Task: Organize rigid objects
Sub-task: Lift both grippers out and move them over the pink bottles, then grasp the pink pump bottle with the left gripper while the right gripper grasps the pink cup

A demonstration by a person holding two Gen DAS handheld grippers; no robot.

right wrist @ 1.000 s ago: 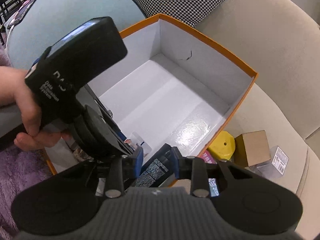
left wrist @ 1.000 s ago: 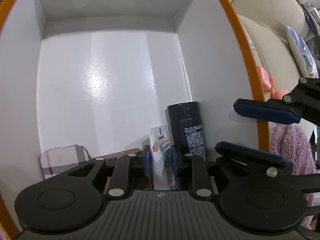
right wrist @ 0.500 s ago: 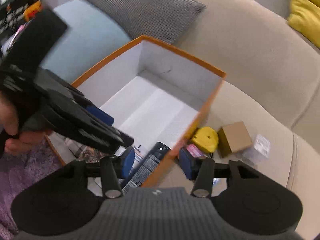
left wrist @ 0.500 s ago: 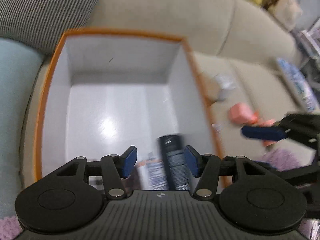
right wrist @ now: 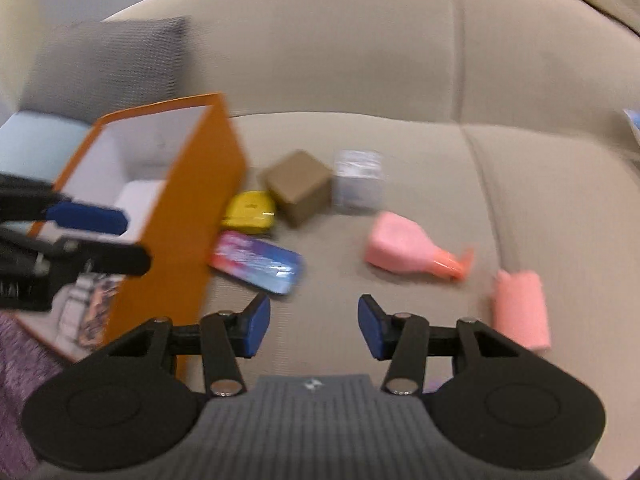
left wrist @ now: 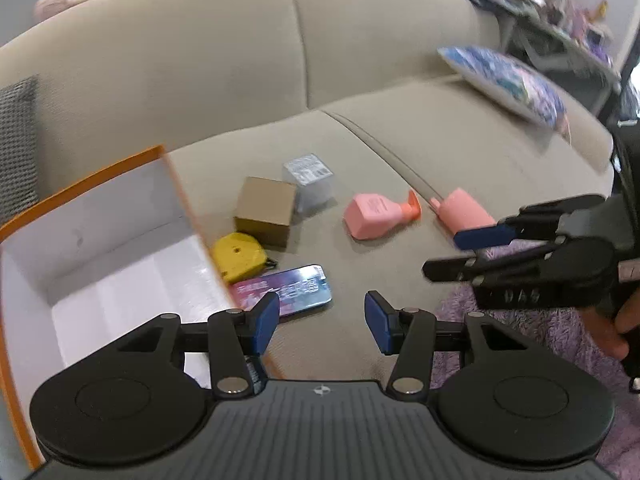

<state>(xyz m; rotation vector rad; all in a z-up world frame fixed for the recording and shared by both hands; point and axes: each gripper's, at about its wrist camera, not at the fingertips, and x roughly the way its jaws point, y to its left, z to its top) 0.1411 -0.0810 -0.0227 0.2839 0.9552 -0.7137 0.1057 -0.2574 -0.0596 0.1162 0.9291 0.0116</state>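
Things to tidy lie loose on the sofa seat point(left wrist: 360, 152), ahead of both pairs of fingers: a phone point(left wrist: 288, 290) nearest, then a yellow tape measure point(left wrist: 236, 256), a brown box point(left wrist: 266, 210), a clear box point(left wrist: 308, 180) and a pink bottle point(left wrist: 376, 214). The left gripper point(left wrist: 318, 322) is closing a little with nothing inside; the right gripper point(right wrist: 313, 326) has its fingers apart and empty. The flat phone could slip. The orange box point(right wrist: 188, 208) stands just left of it, so fingers might bump its wall. The two grippers are close and could knock together.
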